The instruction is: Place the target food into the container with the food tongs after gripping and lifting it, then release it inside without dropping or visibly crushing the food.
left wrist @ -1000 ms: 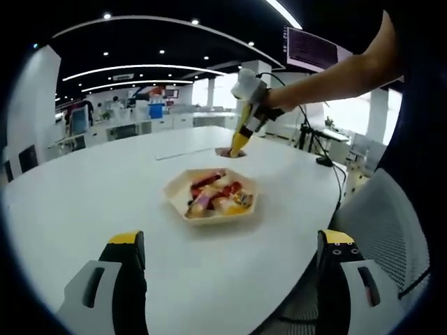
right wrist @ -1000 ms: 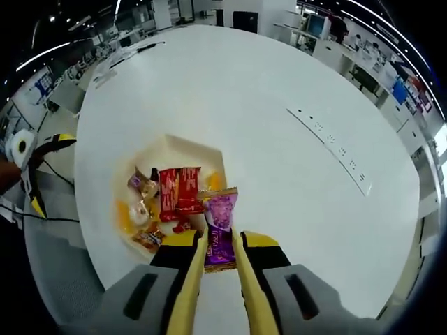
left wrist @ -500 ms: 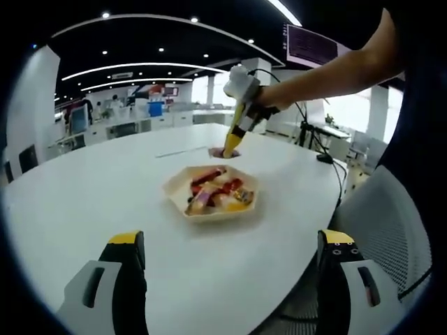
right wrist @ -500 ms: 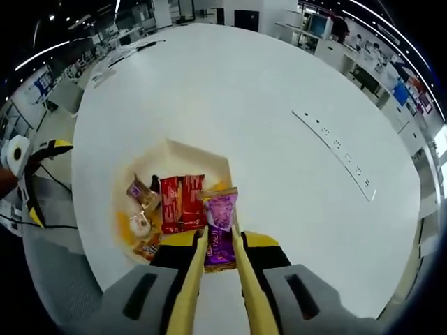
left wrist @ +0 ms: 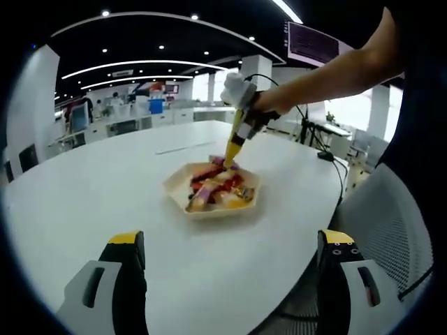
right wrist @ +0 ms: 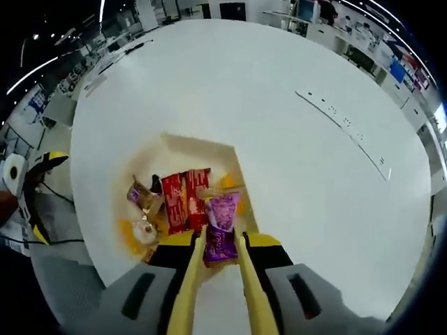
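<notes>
White table (right wrist: 293, 77) carried one hexagonal tray (left wrist: 177, 183). A purple snack packet (right wrist: 221, 227), pinched between yellow tongs (right wrist: 218, 279) that the right gripper (right wrist: 218, 252) squeezed, had moved from outside the rim to over the tray, so release looked close. Two red wrappers (right wrist: 185, 201) lay inside. The left gripper (left wrist: 227, 262) stood wide, holding nothing.

My tray (left wrist: 183, 197) sits on the surface (left wrist: 84, 202) near its edge, snack packets (right wrist: 184, 199) inside; the packet (right wrist: 221, 227) between my right hand-held gripper's (right wrist: 219, 246) tongs is over the tray's rim.
</notes>
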`<state>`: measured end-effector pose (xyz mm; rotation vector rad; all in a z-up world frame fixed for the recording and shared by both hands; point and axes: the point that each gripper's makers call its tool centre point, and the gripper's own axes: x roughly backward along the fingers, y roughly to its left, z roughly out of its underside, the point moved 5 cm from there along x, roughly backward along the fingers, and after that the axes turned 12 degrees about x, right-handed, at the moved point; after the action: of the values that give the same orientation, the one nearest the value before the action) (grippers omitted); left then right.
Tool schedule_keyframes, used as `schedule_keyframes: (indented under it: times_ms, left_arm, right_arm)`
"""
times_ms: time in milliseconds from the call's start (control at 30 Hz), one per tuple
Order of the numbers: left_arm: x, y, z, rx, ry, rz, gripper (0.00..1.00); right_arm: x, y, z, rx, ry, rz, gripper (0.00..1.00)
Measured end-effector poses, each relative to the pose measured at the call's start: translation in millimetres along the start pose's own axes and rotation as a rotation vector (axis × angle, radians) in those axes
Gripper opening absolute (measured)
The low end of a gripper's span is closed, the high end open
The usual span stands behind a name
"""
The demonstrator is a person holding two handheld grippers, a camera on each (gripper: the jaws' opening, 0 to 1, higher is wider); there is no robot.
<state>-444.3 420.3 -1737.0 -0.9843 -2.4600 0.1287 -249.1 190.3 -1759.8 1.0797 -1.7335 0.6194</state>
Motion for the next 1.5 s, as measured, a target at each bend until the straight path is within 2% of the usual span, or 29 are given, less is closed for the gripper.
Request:
schedule_keyframes:
  times_ms: [33,133,333,700,833,1067,1133,1200,1267,1400,1500]
  left_arm:
    - [0,0.3,0.2,0.0,0.001,0.0,1.0]
    - [0,0.0,0.3,0.001,0.001,0.0,1.0]
    - [0,0.5,0.5,0.001,0.002,-0.001,1.0]
    - [0,0.7,0.9,-0.003,0.003,-0.002,1.0]
    - [0,0.9,0.4,-0.001,0.001,-0.004,1.0]
    - [0,1.0,1.1,-0.001,0.001,0.0,1.0]
    - [-1,1.4,1.9,0.009,0.004,0.008,1.0]
    - [-1,3.9,2.9,0.057,0.008,0.015,1.0]
    - [1,7.5,0.1,0.082,-0.018,0.009,1.0]
    - [2,10.1,-0.5,0.096,-0.028,-0.008,1.0]
    - [1,6.7,0.6,0.077,-0.014,-0.001,1.0]
  right_arm:
    - [0,-1,1.4,0.033,0.011,0.022,0.25]
    - [-3,3,5.2,0.002,0.003,0.002,0.26]
    - [2,3,9.8,0.022,-0.007,0.019,0.26]
    - [6,-1,4.1,0.059,-0.041,0.038,0.25]
    - [14,1,0.4,0.09,-0.089,0.054,0.25]
    - [41,-4,-9.5,0.141,-0.173,0.089,0.26]
    - [48,-8,-13.2,0.172,-0.216,0.125,0.25]
    - [56,-8,-12.4,0.17,-0.244,0.133,0.25]
    - [63,-8,-11.4,0.185,-0.272,0.147,0.25]
    - [74,-4,-8.5,0.17,-0.326,0.144,0.25]
    - [80,0,-4.0,0.188,-0.339,0.157,0.26]
